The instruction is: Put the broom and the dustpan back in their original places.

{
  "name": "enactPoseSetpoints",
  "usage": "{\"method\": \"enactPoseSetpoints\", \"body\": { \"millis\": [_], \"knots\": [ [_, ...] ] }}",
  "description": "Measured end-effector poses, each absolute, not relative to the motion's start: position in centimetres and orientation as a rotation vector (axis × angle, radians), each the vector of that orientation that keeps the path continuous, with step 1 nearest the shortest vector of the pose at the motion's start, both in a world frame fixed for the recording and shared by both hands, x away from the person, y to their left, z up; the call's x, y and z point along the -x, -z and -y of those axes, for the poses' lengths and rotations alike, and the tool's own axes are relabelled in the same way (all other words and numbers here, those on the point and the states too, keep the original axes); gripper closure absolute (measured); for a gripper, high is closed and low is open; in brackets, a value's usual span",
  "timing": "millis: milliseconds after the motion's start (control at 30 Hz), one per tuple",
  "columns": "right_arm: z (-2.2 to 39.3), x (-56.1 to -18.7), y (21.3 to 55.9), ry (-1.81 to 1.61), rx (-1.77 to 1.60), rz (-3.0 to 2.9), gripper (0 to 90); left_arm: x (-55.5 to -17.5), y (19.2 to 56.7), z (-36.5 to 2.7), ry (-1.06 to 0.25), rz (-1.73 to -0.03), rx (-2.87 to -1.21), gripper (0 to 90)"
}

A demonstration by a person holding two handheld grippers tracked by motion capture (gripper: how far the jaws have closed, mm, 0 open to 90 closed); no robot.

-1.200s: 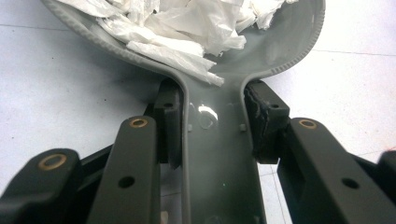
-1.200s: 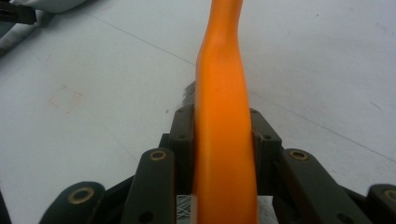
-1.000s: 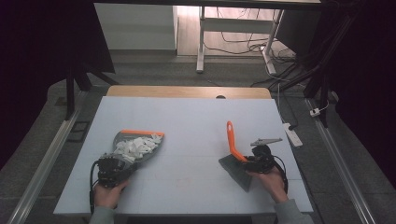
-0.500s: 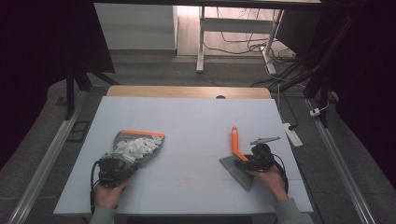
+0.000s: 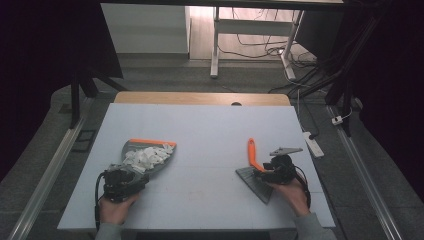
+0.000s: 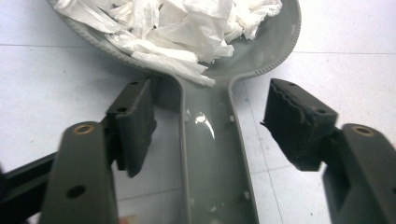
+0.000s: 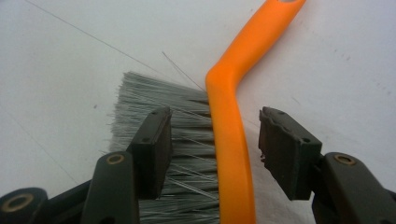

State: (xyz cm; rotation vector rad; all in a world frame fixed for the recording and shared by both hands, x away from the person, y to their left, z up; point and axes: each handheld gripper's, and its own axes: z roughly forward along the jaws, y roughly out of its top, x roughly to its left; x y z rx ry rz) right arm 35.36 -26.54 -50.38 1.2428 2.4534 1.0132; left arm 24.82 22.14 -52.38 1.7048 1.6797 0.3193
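A grey dustpan (image 5: 131,149) with an orange front edge lies on the white table (image 5: 210,130) at the left, heaped with white crumpled paper (image 5: 147,156). Its handle (image 6: 208,154) runs between the jaws of my left gripper (image 6: 210,121), which have just been opening; the pads (image 6: 135,126) stand clear of it. At the right a brush (image 5: 251,154) with an orange handle (image 7: 229,126) and grey bristles (image 7: 140,93) lies flat. My right gripper (image 7: 215,149) straddles that handle, its jaws just opened wide and not touching it.
A wooden table edge (image 5: 200,97) shows behind the white board. A white power strip (image 5: 312,144) lies on the floor past the right side. Desk legs (image 5: 215,45) and cables stand farther back. A hand holds each gripper near the front edge.
The brush, held up at a tilt by the right gripper, has come down flat on the table, and those jaws have opened. The left jaws have let go of the dustpan handle.
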Motion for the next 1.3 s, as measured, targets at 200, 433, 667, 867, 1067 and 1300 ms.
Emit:
{"method": "enactPoseSetpoints", "body": {
  "millis": [200,433,667,867,1067,1300],
  "knots": [
    [26.7,-34.5,49.5,-1.069,-1.157,-2.429,45.4,-23.8,50.6,-21.8,-0.331,-1.599,-1.759,29.4],
    [26.5,-33.6,48.9,-1.133,-1.060,-2.443,45.9,-23.3,49.4,-21.6,-0.342,-1.437,-1.841,29.6],
    [25.6,-32.3,48.6,-1.175,-0.942,-2.456,46.9,-23.8,49.1,-21.4,-0.304,-1.221,-1.922,30.5],
    [25.2,-31.2,48.7,-1.185,-0.882,-2.459,47.1,-24.8,49.3,-22.0,-0.264,-1.167,-1.934,30.4],
    [25.8,-30.8,48.9,-1.187,-0.885,-2.431,47.2,-24.9,49.8,-22.1,-0.228,-1.152,-1.943,30.4],
    [26.2,-30.8,48.8,-1.202,-0.884,-2.405,47.2,-24.6,49.7,-21.6,-0.224,-1.142,-1.949,30.1]
  ]
}}
